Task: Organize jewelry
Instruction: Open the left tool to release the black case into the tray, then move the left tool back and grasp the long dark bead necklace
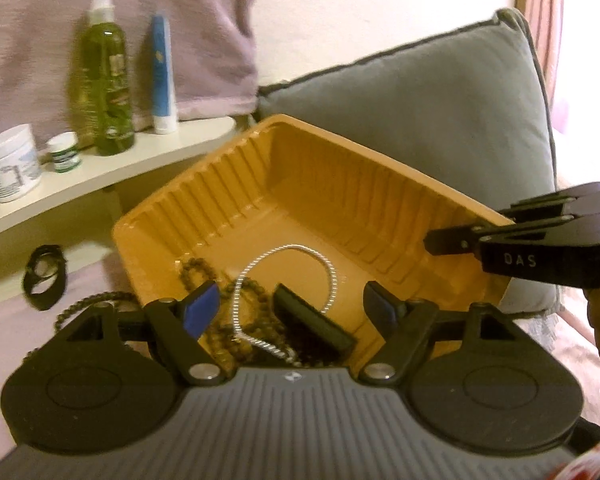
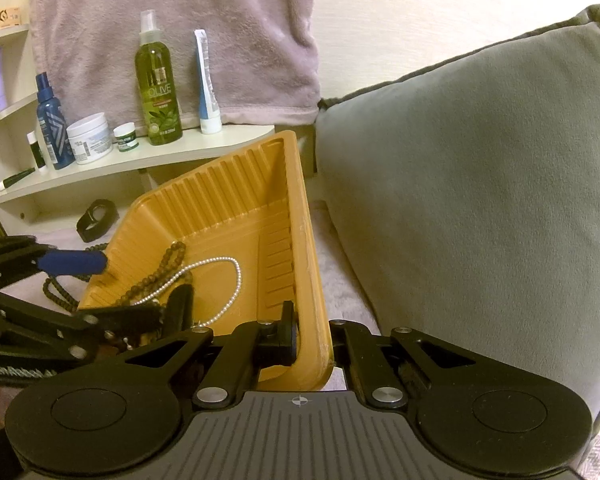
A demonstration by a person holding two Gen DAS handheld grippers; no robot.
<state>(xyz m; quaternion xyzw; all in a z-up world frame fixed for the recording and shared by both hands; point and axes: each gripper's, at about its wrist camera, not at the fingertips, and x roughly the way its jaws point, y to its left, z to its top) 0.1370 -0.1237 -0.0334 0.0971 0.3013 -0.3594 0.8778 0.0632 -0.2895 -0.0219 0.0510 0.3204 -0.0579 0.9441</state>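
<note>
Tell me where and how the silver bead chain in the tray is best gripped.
Grip the silver bead chain at its raised far arc, coming from above with the open left claw: that arc lies alone on the orange plastic tray floor, clear of the brown beads.

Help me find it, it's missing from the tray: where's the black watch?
In the left wrist view, the black watch lies far left on the bedding below the shelf, outside the orange tray.

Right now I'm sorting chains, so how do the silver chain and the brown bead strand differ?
The silver chain is pale, fine and shiny; the brown bead strand is dark and made of bigger round beads. The silver chain lies wholly inside the orange tray; the brown bead strand spills over its edge. Both lie loose and tangled together.
</note>
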